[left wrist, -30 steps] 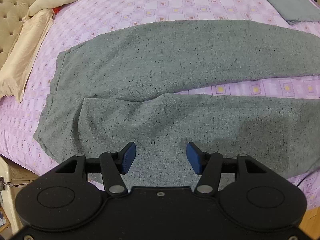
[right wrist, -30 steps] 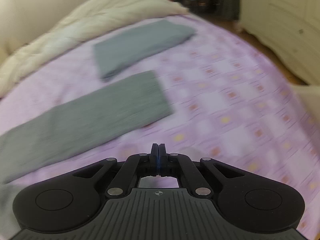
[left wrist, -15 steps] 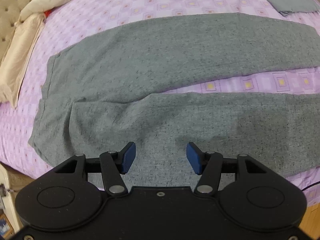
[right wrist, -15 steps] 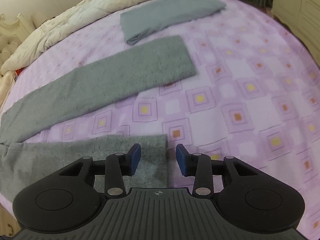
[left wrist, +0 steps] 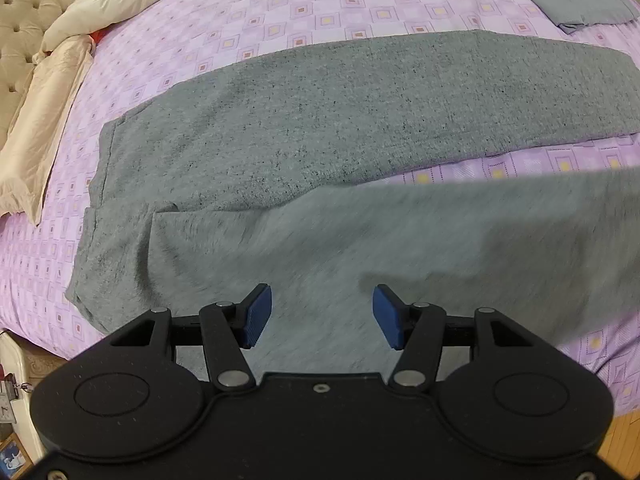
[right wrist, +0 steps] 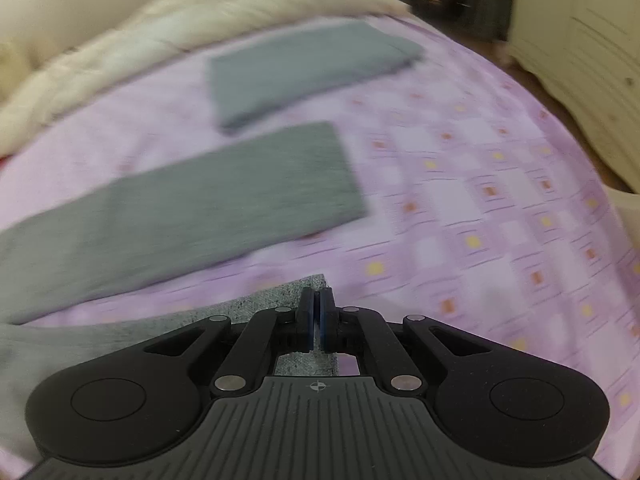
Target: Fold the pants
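The pants [left wrist: 320,128] lie flat on the bed [left wrist: 360,4], and they fill the middle of the left wrist view from the left edge to the right. The waist is at the left of the frame, and the two legs run to the right with a strip of purple sheet between them. In my judgement the task is only at its start: no fold is finished, the legs are apart, and the near leg is just taken by its end. What is left is to bring this leg over the far one and then to fold the length.

The left gripper [left wrist: 322,316] hovers above the near leg at the lower middle of the frame. Its jaws stand wide and hold nothing. The right gripper [right wrist: 317,312] has its jaws pressed together on the hem [right wrist: 308,286] of the near leg, at the lower centre of the right wrist view.

Only the left wrist view shows the waist, the whole spread of the pants and the pillow [left wrist: 40,120] at the left edge. The near leg is blurred there. Only the right wrist view shows the grip on the hem, the end of the far leg and the full shape of a folded gray cloth [right wrist: 308,72] in the upper middle, near the cream blanket [right wrist: 180,24].
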`<action>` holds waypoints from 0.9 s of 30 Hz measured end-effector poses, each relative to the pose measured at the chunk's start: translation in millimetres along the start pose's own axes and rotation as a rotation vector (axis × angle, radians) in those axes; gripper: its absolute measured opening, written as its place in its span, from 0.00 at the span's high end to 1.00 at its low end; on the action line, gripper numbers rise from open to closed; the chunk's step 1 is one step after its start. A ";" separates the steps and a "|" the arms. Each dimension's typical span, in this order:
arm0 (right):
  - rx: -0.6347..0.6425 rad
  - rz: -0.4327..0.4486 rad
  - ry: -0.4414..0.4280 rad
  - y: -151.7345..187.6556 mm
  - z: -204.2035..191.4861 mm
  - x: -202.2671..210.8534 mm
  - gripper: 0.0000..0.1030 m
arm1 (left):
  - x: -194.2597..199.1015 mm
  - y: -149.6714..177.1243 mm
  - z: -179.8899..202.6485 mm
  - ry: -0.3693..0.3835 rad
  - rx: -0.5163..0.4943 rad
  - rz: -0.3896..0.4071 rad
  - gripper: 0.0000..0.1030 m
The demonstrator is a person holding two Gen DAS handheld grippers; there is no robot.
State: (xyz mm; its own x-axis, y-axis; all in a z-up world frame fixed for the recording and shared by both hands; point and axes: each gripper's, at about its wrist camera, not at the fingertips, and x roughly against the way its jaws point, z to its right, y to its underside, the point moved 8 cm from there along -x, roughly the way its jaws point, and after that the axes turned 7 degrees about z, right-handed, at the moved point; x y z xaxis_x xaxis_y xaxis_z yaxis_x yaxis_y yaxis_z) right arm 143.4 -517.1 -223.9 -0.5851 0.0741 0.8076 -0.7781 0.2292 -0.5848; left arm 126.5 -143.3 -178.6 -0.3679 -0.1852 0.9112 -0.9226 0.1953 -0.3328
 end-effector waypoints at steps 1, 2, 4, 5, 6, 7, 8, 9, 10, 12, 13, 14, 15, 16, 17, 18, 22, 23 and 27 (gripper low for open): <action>0.008 -0.028 0.004 2.2 -0.2 -8.8 0.97 | -0.9 0.7 1.3 0.000 -0.005 -0.003 0.40; 0.017 -0.044 0.012 4.9 -1.0 -15.2 0.97 | -1.1 1.1 2.3 0.002 -0.009 -0.005 0.40; 0.025 -0.034 0.017 9.2 -1.7 -16.1 0.96 | 0.2 2.5 4.0 0.007 -0.014 0.000 0.40; -0.007 -0.011 0.016 7.9 1.0 -10.9 0.93 | 1.1 3.5 4.3 0.010 -0.018 0.001 0.40; -0.053 0.034 0.021 4.8 6.7 -0.6 0.88 | 2.0 3.8 4.4 0.011 -0.021 0.004 0.40; -0.086 0.078 0.028 2.6 11.8 11.2 0.74 | 3.0 3.6 3.4 0.009 -0.019 0.009 0.40; -0.108 0.108 0.031 2.2 15.8 22.1 0.66 | 3.4 3.3 2.1 0.007 -0.015 0.012 0.40; -0.133 0.118 0.032 5.0 21.1 34.4 0.65 | 3.5 2.8 1.5 0.004 -0.011 0.013 0.40; -0.158 0.109 0.025 10.4 25.3 43.3 0.65 | 3.1 2.6 0.3 0.004 -0.004 0.012 0.40; -0.211 0.083 0.017 26.9 33.6 59.2 0.65 | 0.9 1.7 -1.7 0.007 0.009 0.009 0.40; -0.236 0.068 0.017 37.3 36.4 66.0 0.64 | -0.3 1.4 -1.9 0.009 0.014 0.007 0.40; -0.264 0.052 0.014 46.8 38.6 71.4 0.64 | -1.1 1.0 -1.5 0.011 0.015 0.006 0.40; -0.294 0.036 0.010 57.0 39.3 76.6 0.64 | -1.6 0.8 -0.5 0.014 0.013 0.007 0.40; -0.322 0.024 0.005 65.4 37.1 81.1 0.64 | -1.5 1.0 0.9 0.016 0.009 0.009 0.40; -0.348 0.014 0.000 72.1 35.9 83.1 0.63 | -1.3 1.3 2.4 0.019 0.003 0.010 0.40; -0.376 0.006 -0.007 79.9 32.5 85.7 0.63 | -0.6 2.3 3.6 0.022 -0.002 0.012 0.40; -0.447 -0.019 -0.036 95.2 18.3 77.2 0.61 | 2.8 5.7 8.4 0.034 -0.023 0.019 0.40; -0.456 -0.014 -0.039 96.4 16.3 73.2 0.61 | 3.7 6.5 8.7 0.036 -0.025 0.021 0.40; -0.537 -0.006 -0.024 93.6 14.9 49.4 0.61 | 7.9 9.3 6.4 0.034 -0.028 0.033 0.40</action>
State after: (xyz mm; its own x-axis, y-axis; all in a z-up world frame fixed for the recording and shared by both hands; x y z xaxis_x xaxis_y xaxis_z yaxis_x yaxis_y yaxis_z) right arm 38.3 -506.5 -239.9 -0.5906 0.0507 0.8054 -0.5589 0.6942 -0.4535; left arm 114.3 -149.1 -176.0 -0.3936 -0.1450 0.9078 -0.9062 0.2275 -0.3566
